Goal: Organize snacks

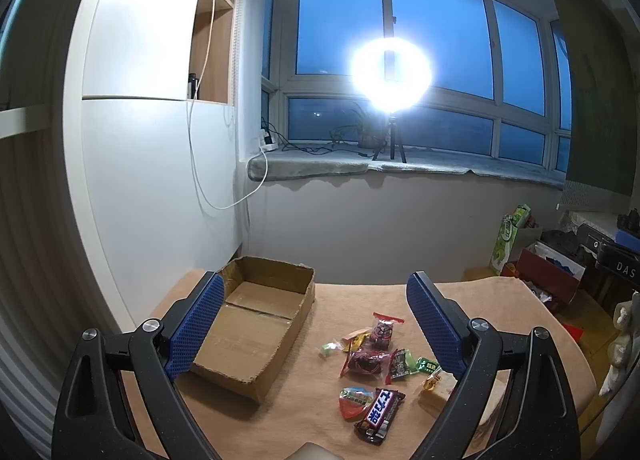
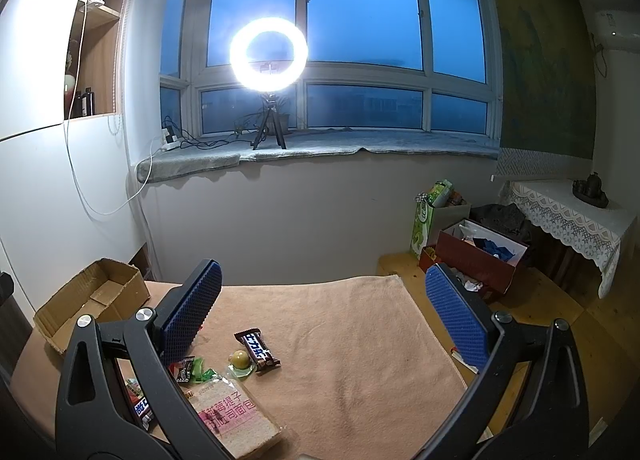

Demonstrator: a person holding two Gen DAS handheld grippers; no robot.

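Observation:
An empty cardboard box (image 1: pixel 256 324) sits on the left of the peach-covered table (image 1: pixel 304 420); it also shows at far left in the right wrist view (image 2: pixel 90 298). Several wrapped snacks lie right of it: a Snickers bar (image 1: pixel 379 415), a red-edged pack (image 1: pixel 354 401), dark candy packs (image 1: pixel 366 360). The right wrist view shows another Snickers bar (image 2: pixel 257 351), a round yellow sweet (image 2: pixel 241 361) and a packed bread slice (image 2: pixel 236 416). My left gripper (image 1: pixel 320 328) hangs open above box and snacks. My right gripper (image 2: pixel 324 316) is open over bare cloth.
A lit ring light on a tripod (image 2: pixel 269 56) stands on the window sill. Off the table's right side on the floor are a red box (image 2: pixel 478 260) and a green bag (image 2: pixel 426 228). A lace-covered side table (image 2: pixel 572 216) stands at far right.

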